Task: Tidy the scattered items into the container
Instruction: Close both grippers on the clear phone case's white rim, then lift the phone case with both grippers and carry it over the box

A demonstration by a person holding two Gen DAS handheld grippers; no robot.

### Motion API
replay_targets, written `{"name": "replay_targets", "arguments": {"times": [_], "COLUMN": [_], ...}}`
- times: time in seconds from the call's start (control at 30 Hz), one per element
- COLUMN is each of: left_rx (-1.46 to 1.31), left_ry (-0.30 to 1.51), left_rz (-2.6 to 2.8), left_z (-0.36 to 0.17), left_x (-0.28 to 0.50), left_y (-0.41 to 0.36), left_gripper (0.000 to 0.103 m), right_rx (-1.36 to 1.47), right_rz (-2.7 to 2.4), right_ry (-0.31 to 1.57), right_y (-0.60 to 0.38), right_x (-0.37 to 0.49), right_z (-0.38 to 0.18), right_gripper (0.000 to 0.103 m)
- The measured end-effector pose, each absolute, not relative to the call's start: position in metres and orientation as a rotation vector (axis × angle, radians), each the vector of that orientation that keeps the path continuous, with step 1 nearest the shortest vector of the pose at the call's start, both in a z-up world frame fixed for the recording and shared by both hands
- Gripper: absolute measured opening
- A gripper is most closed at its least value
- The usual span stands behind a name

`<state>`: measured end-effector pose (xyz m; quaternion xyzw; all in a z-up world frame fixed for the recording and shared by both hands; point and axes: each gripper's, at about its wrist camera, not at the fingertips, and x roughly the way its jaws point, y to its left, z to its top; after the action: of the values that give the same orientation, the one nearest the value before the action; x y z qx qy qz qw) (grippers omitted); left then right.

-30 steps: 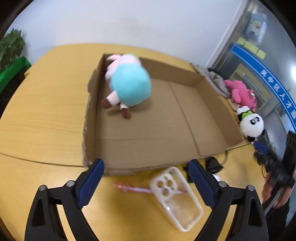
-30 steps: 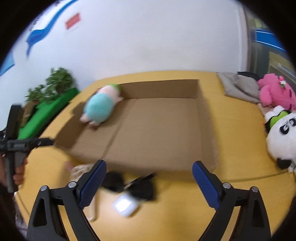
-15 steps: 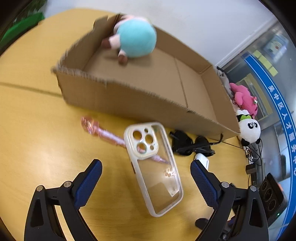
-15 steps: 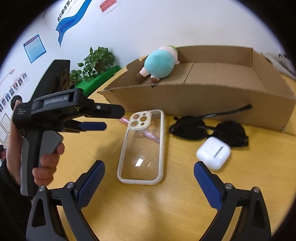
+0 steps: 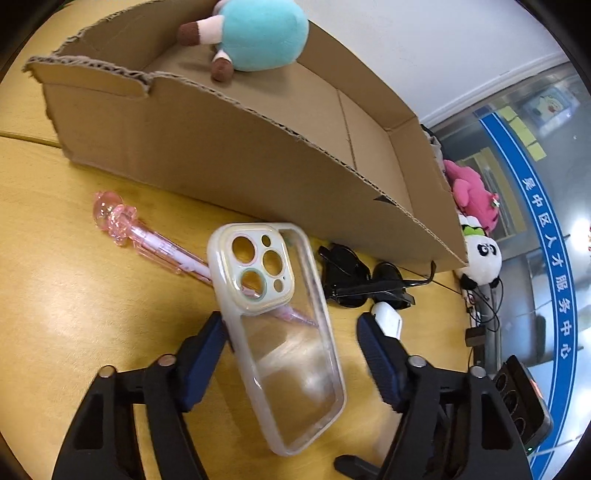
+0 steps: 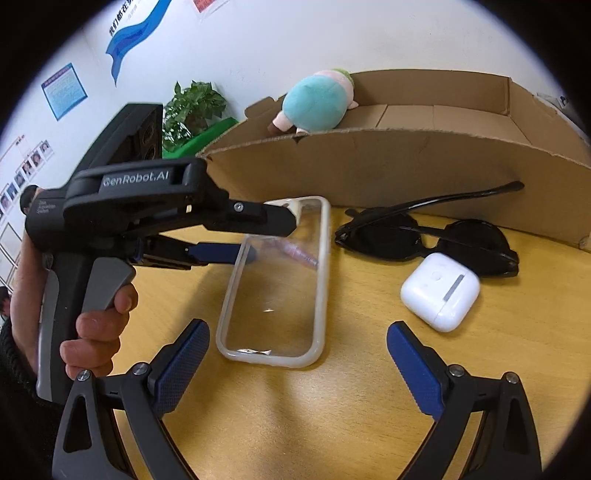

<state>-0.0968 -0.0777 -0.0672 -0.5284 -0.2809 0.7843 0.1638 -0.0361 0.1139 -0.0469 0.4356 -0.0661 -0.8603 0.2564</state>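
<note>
The left gripper (image 5: 291, 350) was down at the clear soft-plastic phone case with a cream rim (image 5: 280, 332), which lay flat on the yellow wooden table (image 5: 55, 295) just in front of the brown cardboard box (image 5: 229, 155). Its jaws were closing with the case between them: the left blue pad looked to be at the case's long edge, the right pad was not yet on it, so no grip yet. The right gripper (image 6: 295, 365) hung wide with nothing in it, just short of the case's near end. The case looked light, thin and flexy, probably slick on its clear back; I judged a pinch across the two long rims near the middle to be the sane hold, since squeezing hard could bow it and pop it out. It sat partly on top of the pink translucent pen with a bow-shaped cap (image 5: 122, 221), so lifting could nudge that pen. Beside it were black folded sunglasses (image 6: 428, 240), touching or nearly touching the box wall, and a white glossy earbud case (image 6: 439, 291) just beside them; that one looked smooth, rounded and hard, likely to squirt from the pads unless taken across its flat faces. A teal and pink plush toy (image 5: 255, 33) already lay in the box's far corner, soft and easy. A panda plush (image 5: 480, 258) and a pink plush (image 5: 469, 192) sat beyond the box's end.
</note>
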Motion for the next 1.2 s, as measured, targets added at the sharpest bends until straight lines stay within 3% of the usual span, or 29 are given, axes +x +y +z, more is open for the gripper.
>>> {"name": "replay_targets", "arguments": {"times": [0.1, 0.17, 0.27, 0.33, 0.5, 0.63, 1.2], "left_rx": [-1.496, -1.504, -1.495, -1.493, -1.429, -1.341, -1.109], "left_ry": [-0.812, -0.838, -0.878, -0.873, -0.898, -0.896, -0.704], "left_rz": [2.205, 2.172, 2.134, 2.136, 2.099, 2.084, 2.244], "left_z": [-0.073, -0.079, -0.085, -0.085, -0.081, -0.063, 0.048], "left_x": [-0.094, -0.092, -0.089, -0.086, -0.072, -0.056, -0.022], "left_y": [-0.081, -0.085, -0.093, -0.097, -0.102, -0.104, -0.077], "left_gripper": [0.046, 0.026, 0.025, 0.024, 0.021, 0.016, 0.015], "right_rx": [1.191, 1.216, 1.249, 1.268, 1.287, 1.27, 0.976], "right_rz": [-2.337, -2.354, -2.405, -2.437, -2.474, -2.493, -2.588], "right_ry": [-0.12, -0.104, -0.02, 0.065, 0.127, 0.073, 0.042], "right_y": [0.099, 0.09, 0.077, 0.07, 0.067, 0.071, 0.088], "right_x": [-0.031, -0.028, -0.023, -0.019, -0.001, 0.013, 0.048], "right_z": [-0.049, -0.051, -0.052, -0.051, -0.045, -0.037, 0.051], "right_gripper": [0.097, 0.098, 0.092, 0.077, 0.077, 0.077, 0.077]}}
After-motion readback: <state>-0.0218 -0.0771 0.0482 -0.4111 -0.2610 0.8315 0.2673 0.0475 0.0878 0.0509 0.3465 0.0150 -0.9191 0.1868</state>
